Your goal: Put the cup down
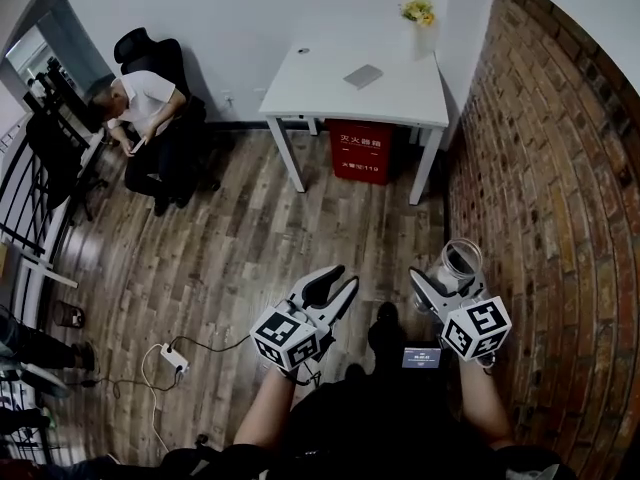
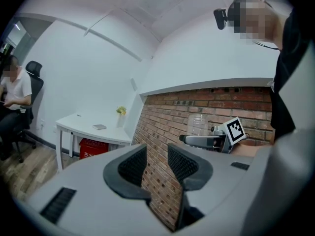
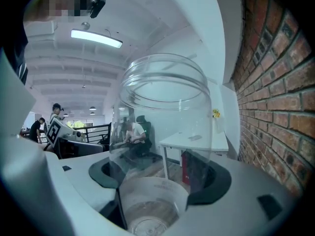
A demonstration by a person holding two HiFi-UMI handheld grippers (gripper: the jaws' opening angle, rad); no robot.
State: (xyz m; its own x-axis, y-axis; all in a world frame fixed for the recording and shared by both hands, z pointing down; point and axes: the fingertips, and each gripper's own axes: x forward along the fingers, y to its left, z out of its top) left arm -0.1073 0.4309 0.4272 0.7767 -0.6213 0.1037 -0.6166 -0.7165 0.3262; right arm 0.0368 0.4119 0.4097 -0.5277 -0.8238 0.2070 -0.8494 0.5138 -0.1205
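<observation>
I'm holding the clear cup (image 3: 165,132), seemingly light, thin and crushable, near its base in my wide-set right gripper (image 3: 160,177), in mid-air beside the brick wall (image 3: 275,82), left gripper (image 2: 157,159) hanging empty, ajar.

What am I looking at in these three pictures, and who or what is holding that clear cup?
No robot here: a person holds a two-jaw gripper in each hand. The head view looks down from their head; the other two come from a camera on each gripper. The right gripper is closed on a clear plastic cup, up in the air beside the brick wall. The left gripper is open and empty. Ahead stands a white table bearing a flat grey object and yellow flowers.
</observation>
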